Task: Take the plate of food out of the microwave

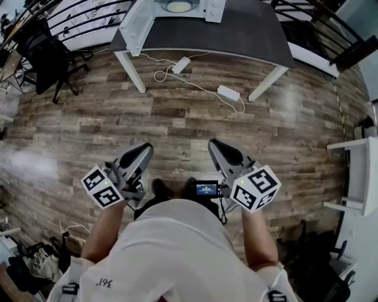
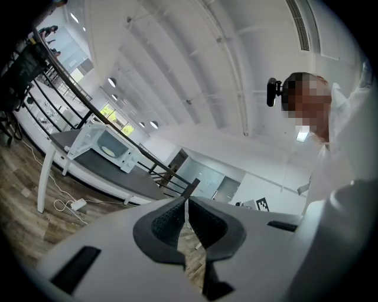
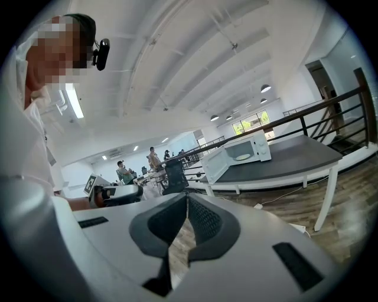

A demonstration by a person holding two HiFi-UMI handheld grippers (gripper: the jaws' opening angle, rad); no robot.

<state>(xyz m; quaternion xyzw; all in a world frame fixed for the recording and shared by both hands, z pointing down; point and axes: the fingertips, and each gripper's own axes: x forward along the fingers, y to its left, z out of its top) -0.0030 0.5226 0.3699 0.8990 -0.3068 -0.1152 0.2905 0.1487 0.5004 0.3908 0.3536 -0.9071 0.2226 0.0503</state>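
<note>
A white microwave (image 1: 177, 9) stands on a dark grey table (image 1: 248, 35) at the far top of the head view, its door (image 1: 137, 26) swung open to the left. Inside lies a plate of food (image 1: 179, 6). The microwave (image 2: 109, 147) and the plate (image 2: 108, 151) also show small in the left gripper view, and in the right gripper view the microwave (image 3: 245, 154) holds the plate (image 3: 242, 157). My left gripper (image 1: 143, 148) and right gripper (image 1: 212, 144) are held close to my body, far from the table. Both are shut and hold nothing.
Power adapters with white cables (image 1: 227, 92) lie on the wooden floor under the table. A black office chair (image 1: 47, 59) stands at the left, a white shelf (image 1: 360, 177) at the right. A railing runs behind the table. People (image 3: 155, 158) stand far off.
</note>
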